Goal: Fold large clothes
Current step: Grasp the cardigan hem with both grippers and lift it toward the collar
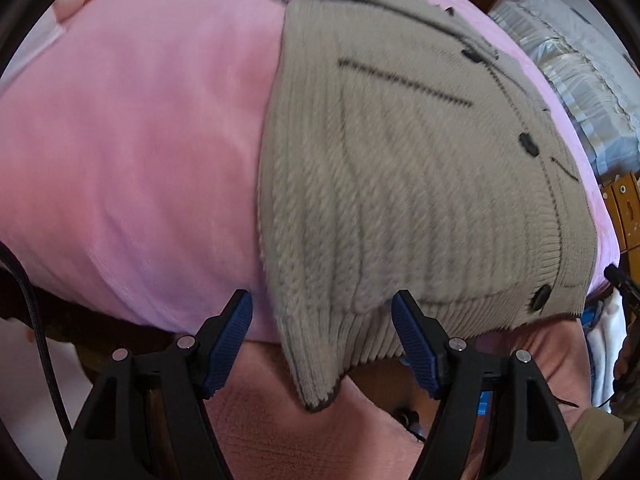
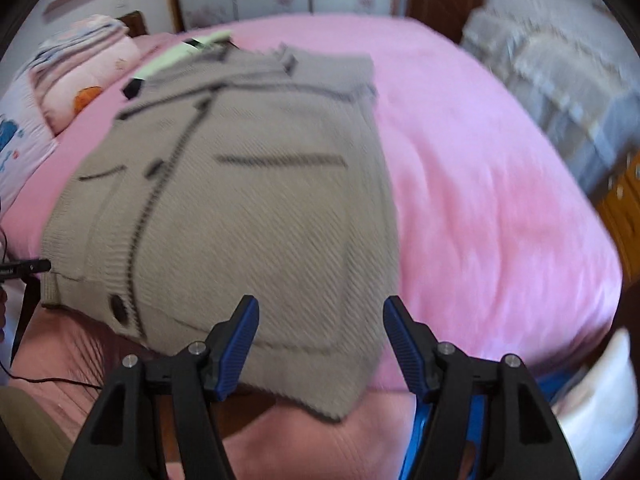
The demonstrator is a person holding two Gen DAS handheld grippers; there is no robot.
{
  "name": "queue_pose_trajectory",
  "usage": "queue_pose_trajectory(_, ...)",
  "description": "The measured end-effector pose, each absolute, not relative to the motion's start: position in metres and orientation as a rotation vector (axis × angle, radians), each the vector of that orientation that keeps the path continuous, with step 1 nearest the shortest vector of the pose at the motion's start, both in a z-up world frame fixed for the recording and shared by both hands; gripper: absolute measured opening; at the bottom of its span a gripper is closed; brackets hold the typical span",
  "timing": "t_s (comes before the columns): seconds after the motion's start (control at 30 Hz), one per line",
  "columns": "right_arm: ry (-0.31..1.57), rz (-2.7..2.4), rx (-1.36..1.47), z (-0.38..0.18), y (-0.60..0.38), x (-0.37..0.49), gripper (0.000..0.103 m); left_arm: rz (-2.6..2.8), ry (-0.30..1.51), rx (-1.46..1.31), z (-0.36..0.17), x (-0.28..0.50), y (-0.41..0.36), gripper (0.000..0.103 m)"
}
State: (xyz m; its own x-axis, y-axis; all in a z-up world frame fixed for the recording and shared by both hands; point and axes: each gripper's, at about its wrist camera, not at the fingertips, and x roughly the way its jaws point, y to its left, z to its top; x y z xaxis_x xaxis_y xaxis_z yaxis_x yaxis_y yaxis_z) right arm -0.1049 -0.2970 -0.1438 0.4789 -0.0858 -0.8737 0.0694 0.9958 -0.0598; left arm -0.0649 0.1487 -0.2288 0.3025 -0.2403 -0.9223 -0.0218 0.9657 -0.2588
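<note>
**Thick knit cardigan waits at the bed's edge, both tongs spread and empty**

A beige ribbed-knit cardigan lies front-up on the pink bedspread, its dark buttons fastened down the placket and its ribbed hem spilling over the near edge of the bed. The sides look already turned in, so it forms a long panel running away toward the pillows

The left tongs hover just before the hem's drooping corner, jaws wide apart, gripping nothing. The right tongs sit likewise spread over the other hem corner, also empty; that view is blurred

The chunky knit is probably soft, stretchy and fairly heavy for a garment: it will likely sag and pull out of shape if lifted by one point. The ribbed hem is denser and gives the firmest bite. Taking both hem corners at once, one per tongs, with all layers pinched together, seems the safest hold for carrying the lower edge up toward the collar. The buttons could snag
</note>
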Motion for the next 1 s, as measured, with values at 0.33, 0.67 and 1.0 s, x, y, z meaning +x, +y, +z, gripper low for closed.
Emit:
queue_pose_trajectory(0.33, 1.222, -0.073, 0.182, -0.198, -0.335, -0.103, 0.046, -0.194, 1.239, -0.229, -0.247, -0.073, 0.147, 0.047)
queue_pose_trajectory(0.67, 1.186, 0.011, 0.041, -0.18, -0.291, -0.104, 0.009, -0.295, 1.144, -0.247, -0.203, -0.079, 0.123, 0.009)
queue_pose_trajectory(1.0, 0.846, 0.182, 0.208, -0.053, -0.274, -0.065, 0.008, -0.333, 0.856, -0.479, -0.089, -0.028, 0.13, 0.009)
